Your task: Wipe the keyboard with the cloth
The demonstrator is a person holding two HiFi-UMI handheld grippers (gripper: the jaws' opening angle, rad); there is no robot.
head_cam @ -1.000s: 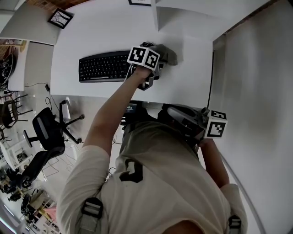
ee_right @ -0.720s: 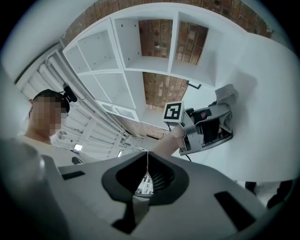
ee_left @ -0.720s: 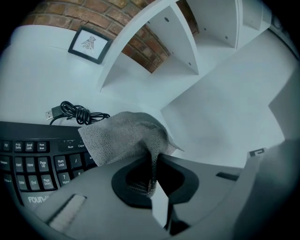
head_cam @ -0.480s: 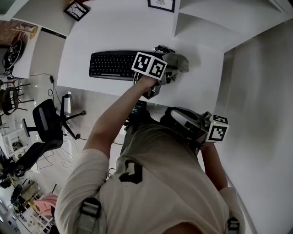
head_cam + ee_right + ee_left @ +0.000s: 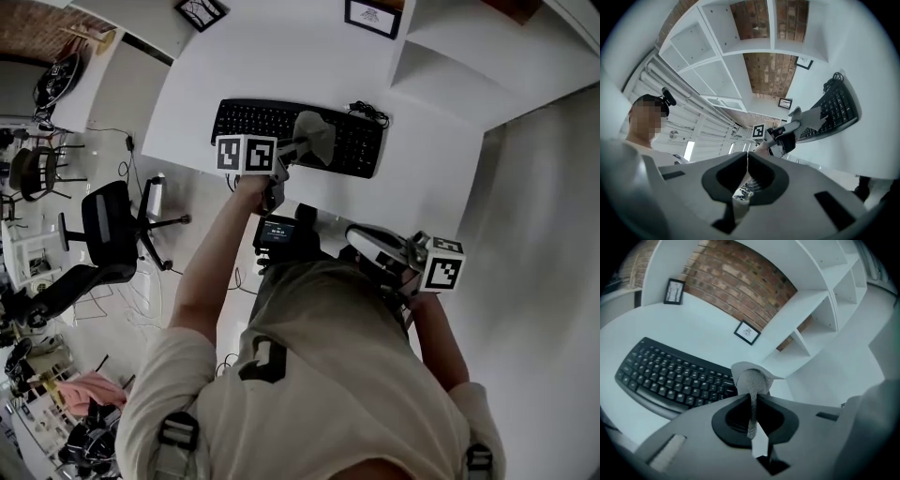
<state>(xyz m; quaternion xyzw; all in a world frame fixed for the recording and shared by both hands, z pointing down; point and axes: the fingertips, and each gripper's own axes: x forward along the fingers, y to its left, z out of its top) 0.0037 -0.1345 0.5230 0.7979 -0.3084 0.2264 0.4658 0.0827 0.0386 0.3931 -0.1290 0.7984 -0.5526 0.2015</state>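
A black keyboard (image 5: pixel 253 120) lies on the white desk (image 5: pixel 412 187). My left gripper (image 5: pixel 292 146) is shut on a grey cloth (image 5: pixel 316 134), which hangs onto the middle-right keys. In the left gripper view the cloth (image 5: pixel 751 380) is pinched between the shut jaws of the left gripper (image 5: pixel 752 401), with the keyboard (image 5: pixel 670 378) to the left and below. My right gripper (image 5: pixel 367 240) is held close to the person's body, off the desk's front edge. Its jaws are closed in the right gripper view (image 5: pixel 747 157) with nothing between them. That view also shows the keyboard (image 5: pixel 836 108) and cloth (image 5: pixel 813 117) far off.
A coiled cable (image 5: pixel 370 113) lies at the keyboard's far right corner. Two framed pictures (image 5: pixel 372 17) stand along the desk's back edge. White shelves (image 5: pixel 820 310) rise at the right. An office chair (image 5: pixel 117 239) stands on the floor at the left.
My left gripper has carried the cloth leftwards from the keyboard's right end onto its keys. The right gripper has stayed by the body. The head view has shifted.
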